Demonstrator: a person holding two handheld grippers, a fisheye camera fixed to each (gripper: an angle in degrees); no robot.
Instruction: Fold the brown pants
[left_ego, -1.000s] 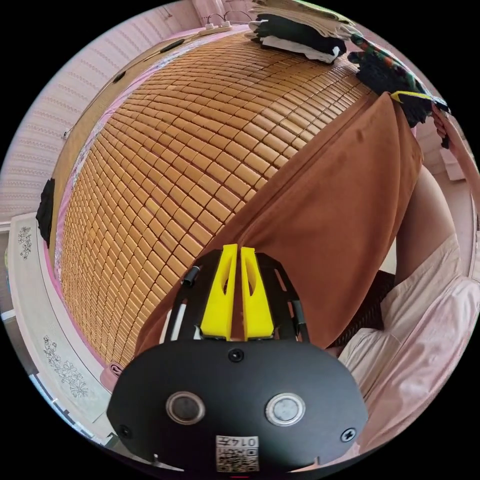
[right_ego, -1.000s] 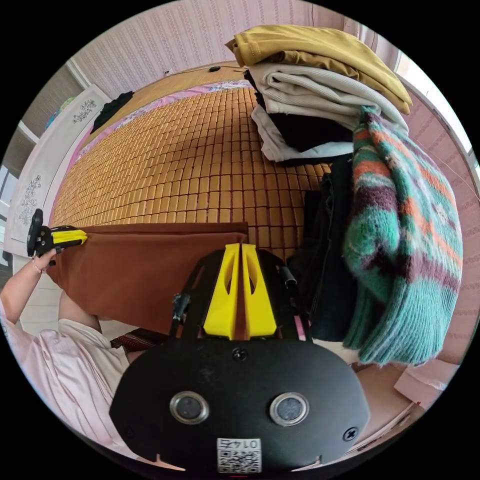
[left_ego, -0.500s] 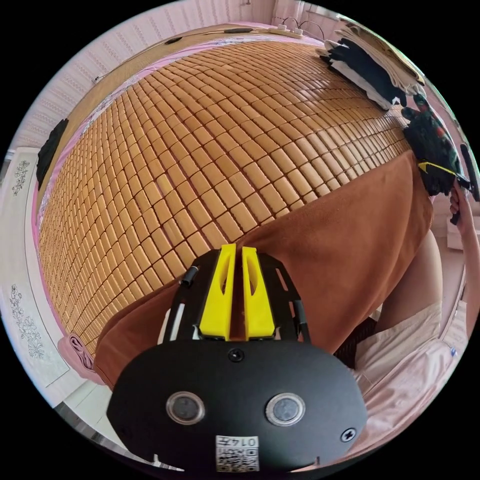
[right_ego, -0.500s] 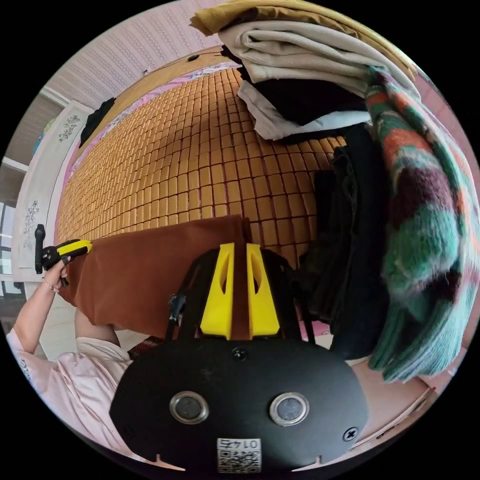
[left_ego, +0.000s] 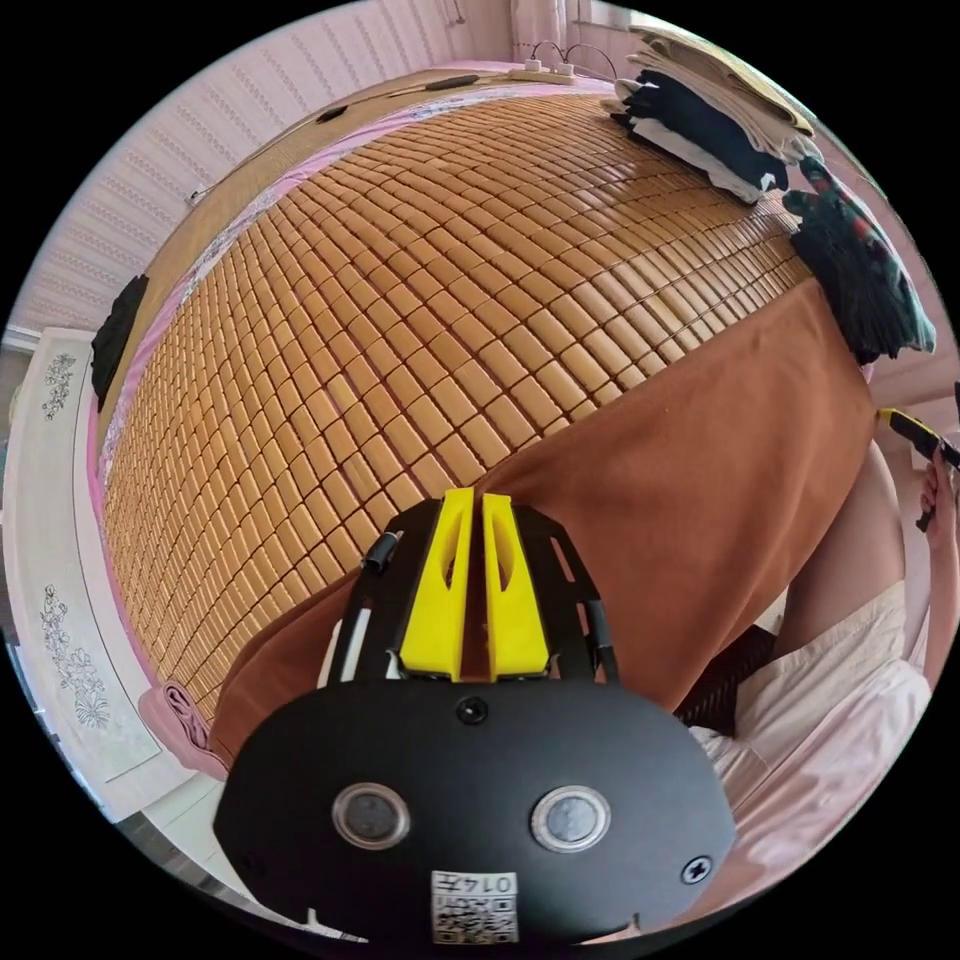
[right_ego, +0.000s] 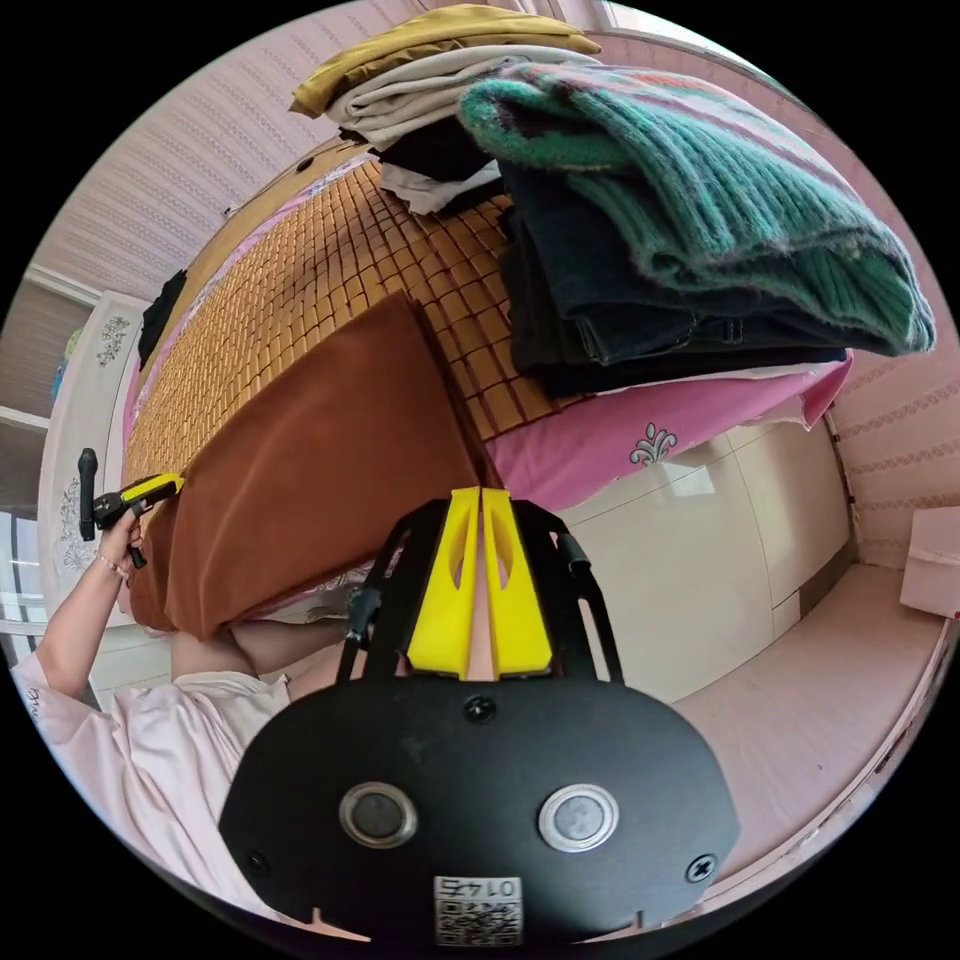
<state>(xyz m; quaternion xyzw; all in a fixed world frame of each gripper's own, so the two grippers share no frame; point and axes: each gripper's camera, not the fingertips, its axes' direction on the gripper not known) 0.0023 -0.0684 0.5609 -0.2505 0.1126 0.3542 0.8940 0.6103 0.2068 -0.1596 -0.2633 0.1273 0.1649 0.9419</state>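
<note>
brown pants (left_ego: 690, 470) spread as a folded panel on the bamboo mat (left_ego: 400, 300), near edge hanging over the side of the bed toward the person. left gripper (left_ego: 472, 500) closed narrow, jaws pinching one corner of the near edge; seen in the right gripper view (right_ego: 150, 488) at the far corner. right gripper (right_ego: 473, 500) also narrow, jaws nearly together, apparently off the cloth and away from the bed; grip on anything cannot be told. corner probably held to keep the edge taut and straight. stack of folded clothes (right_ego: 430, 90) and green knit sweater (right_ego: 700, 190) kept aside at the mat's end, leaving working room.
</note>
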